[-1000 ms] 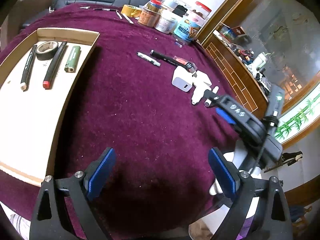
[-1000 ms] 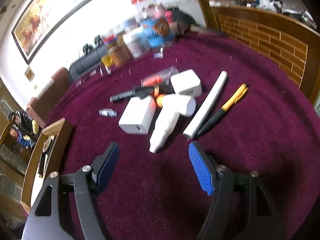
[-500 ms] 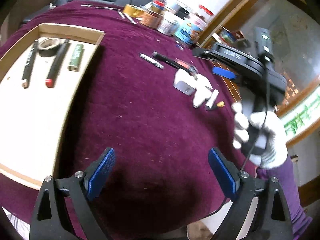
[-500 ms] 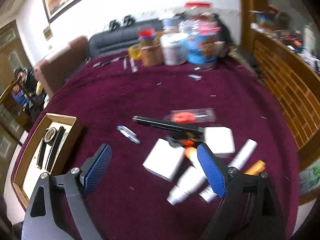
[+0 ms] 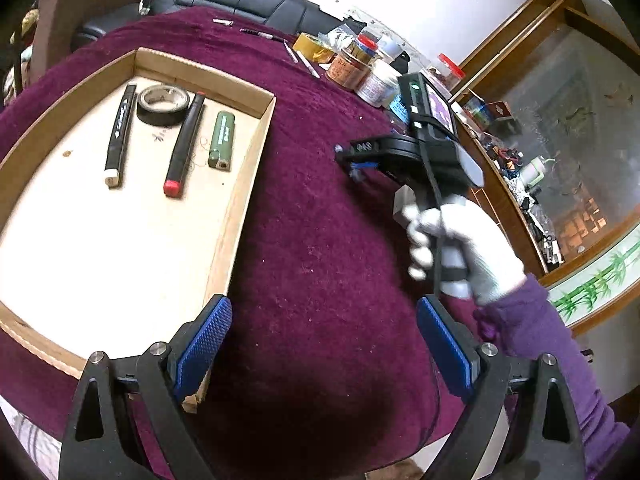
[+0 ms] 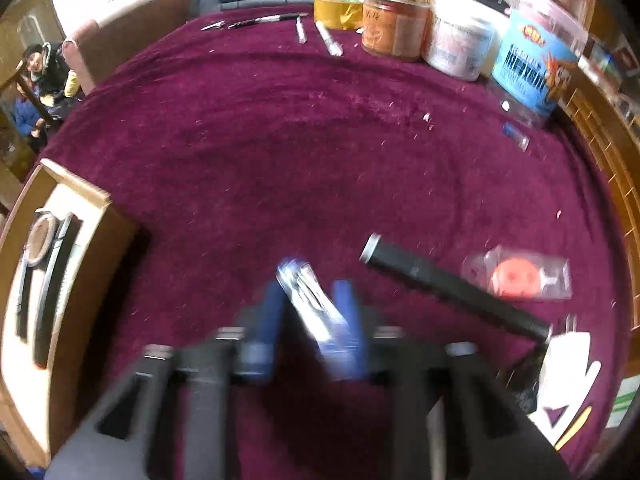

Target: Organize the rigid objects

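My right gripper (image 6: 310, 312) points steeply down at the burgundy cloth, and its picture is blurred. Its jaws are closing, and a small silver and blue tool (image 6: 306, 296) lies slantwise between the blue pads, touching both. In the left wrist view a white-gloved hand (image 5: 460, 248) holds that right gripper (image 5: 354, 166) to the right of the wooden tray (image 5: 250, 176). My left gripper (image 5: 322, 316) stands open over bare cloth beside the tray's near right corner, with nothing between its fingers.
In the tray lie a black marker (image 5: 118, 136), a tape roll (image 5: 163, 104), a red-tipped marker (image 5: 184, 144) and a green lighter (image 5: 221, 140). A black pen (image 6: 448, 284), a bagged orange item (image 6: 516, 276) and white items (image 6: 568, 360) lie right. Jars (image 6: 396, 28) line the far edge.
The right gripper swung left from the white items to the small silver and blue tool and narrowed its jaws around it. The left gripper shifted towards the tray, still open.
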The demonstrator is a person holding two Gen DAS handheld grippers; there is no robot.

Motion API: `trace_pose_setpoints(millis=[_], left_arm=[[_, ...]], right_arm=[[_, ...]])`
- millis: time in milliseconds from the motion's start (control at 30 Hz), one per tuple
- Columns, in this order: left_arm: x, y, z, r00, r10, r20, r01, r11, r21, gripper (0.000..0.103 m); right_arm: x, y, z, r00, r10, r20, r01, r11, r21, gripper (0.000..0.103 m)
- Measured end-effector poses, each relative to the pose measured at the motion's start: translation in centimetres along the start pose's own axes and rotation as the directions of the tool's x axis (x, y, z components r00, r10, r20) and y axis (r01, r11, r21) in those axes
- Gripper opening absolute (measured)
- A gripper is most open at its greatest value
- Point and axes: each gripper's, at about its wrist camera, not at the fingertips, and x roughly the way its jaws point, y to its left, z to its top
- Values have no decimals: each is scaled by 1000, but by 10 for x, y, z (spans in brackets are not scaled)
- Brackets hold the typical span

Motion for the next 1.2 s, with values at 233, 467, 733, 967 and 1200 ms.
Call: trace_pose_setpoints(millis=[233, 467, 733, 967, 1200], left_arm=[[1, -4, 3, 1000, -10, 5, 10, 1000, 3, 91], [18, -23, 4, 999, 10, -49, -9, 1000, 30, 91], [73, -88, 8, 990, 104, -90, -81, 970, 229, 90], [139, -106, 21, 962, 248, -112, -186, 900, 394, 8], [116, -72, 20, 977, 150, -153, -99, 949, 300, 9]], right_arm=[[-36, -11, -71, 971, 222, -93, -219, 975, 42, 14], [-95, -63, -102, 953, 275, 126, -293, 942, 162, 28], [-122, -115, -147, 929, 208, 307, -302, 905, 301, 52], [-144, -136, -175, 928, 165, 333, -281, 898, 339, 52], [-138, -147, -163, 929, 161, 335, -282, 892, 353, 52]])
